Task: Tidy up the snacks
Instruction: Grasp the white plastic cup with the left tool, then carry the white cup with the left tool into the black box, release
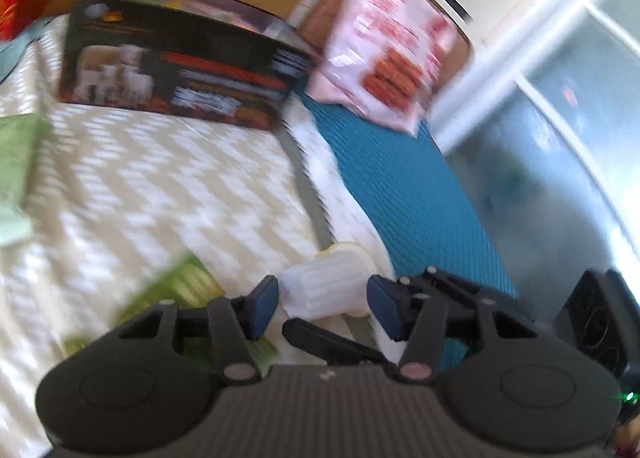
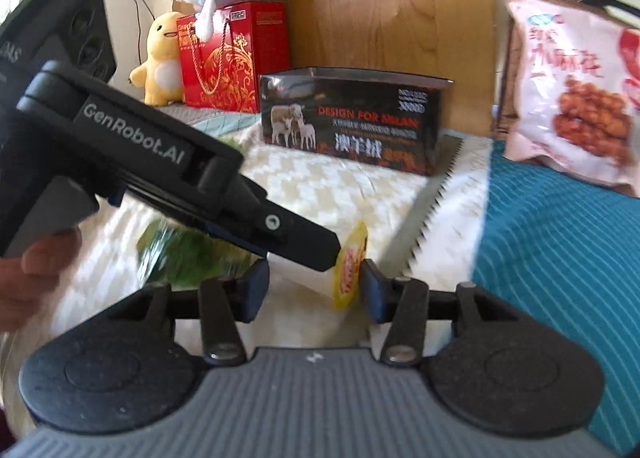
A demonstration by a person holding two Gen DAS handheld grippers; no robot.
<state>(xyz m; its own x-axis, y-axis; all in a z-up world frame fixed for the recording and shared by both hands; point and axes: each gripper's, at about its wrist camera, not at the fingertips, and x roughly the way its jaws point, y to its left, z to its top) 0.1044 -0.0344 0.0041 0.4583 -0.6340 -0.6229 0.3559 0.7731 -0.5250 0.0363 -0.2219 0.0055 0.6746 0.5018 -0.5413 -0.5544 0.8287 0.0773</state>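
A small clear jelly cup [image 1: 326, 284] with a yellow lid lies on its side on the white chevron blanket; in the right wrist view the jelly cup [image 2: 348, 270] shows its lid. My left gripper [image 1: 322, 308] is open around the cup, one blue pad on each side. My right gripper [image 2: 314, 290] is open around the same cup from its own side. The left gripper's body [image 2: 168, 174] crosses the right wrist view. A green snack packet [image 1: 180, 290] lies left of the cup and also shows in the right wrist view [image 2: 180, 254]. A pink snack bag [image 1: 384, 46] leans at the back right.
A black open box [image 2: 352, 118] stands on the blanket [image 1: 168, 186] at the back. A red gift box [image 2: 232, 54] and plush toys [image 2: 160, 58] stand behind it. A teal mat [image 2: 560, 258] lies to the right.
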